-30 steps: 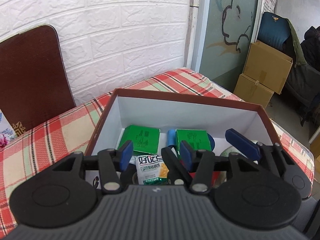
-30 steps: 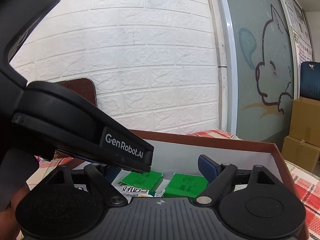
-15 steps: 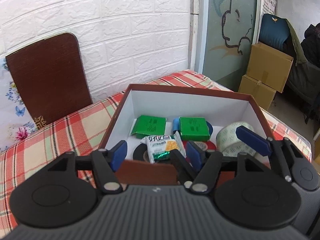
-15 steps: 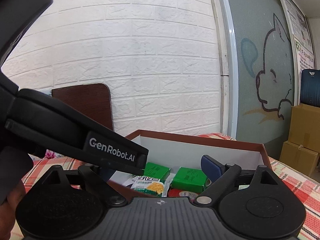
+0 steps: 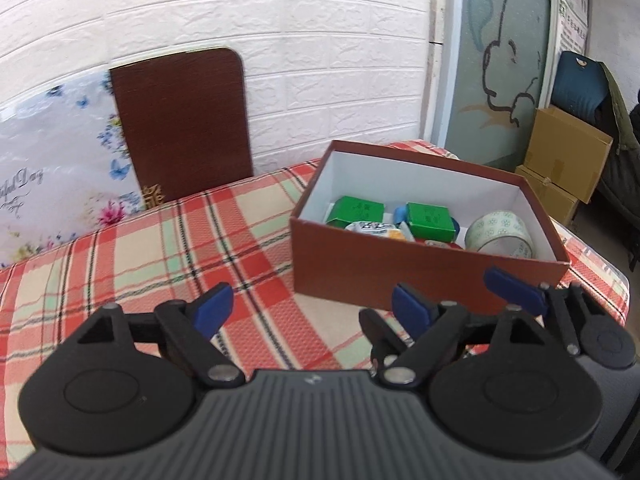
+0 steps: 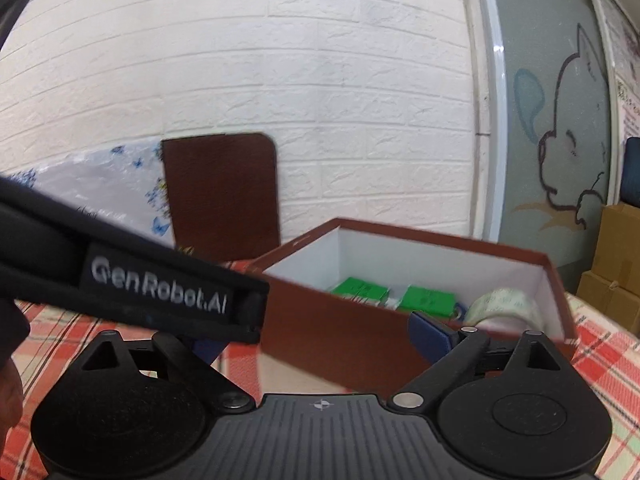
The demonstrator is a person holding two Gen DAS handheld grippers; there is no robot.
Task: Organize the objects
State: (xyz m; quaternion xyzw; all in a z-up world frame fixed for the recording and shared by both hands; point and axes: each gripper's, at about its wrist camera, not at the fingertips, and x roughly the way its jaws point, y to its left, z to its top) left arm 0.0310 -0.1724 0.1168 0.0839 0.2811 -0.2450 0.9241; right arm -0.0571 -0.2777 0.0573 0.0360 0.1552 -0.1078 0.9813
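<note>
A brown box [image 5: 400,268] with a white inside stands on the plaid tablecloth; it also shows in the right wrist view [image 6: 340,328]. In it lie two green packs [image 5: 356,210], a snack packet [image 5: 374,229] and a roll of clear tape [image 5: 500,234]. My left gripper [image 5: 312,306] is open and empty, in front of the box and apart from it. My right gripper [image 6: 316,340] is open and empty, close before the box's near wall. The right gripper's blue fingers [image 5: 512,282] show at the right of the left wrist view.
A brown board [image 5: 184,124] and a floral sheet [image 5: 56,160] lean on the white brick wall behind the table. Cardboard boxes [image 5: 564,160] stand on the floor to the right. The left gripper's black body [image 6: 120,276] crosses the right wrist view.
Both grippers have pulled back and up from over the box; the box now lies farther off, with its near wall and the tablecloth in view. Both stay open and empty.
</note>
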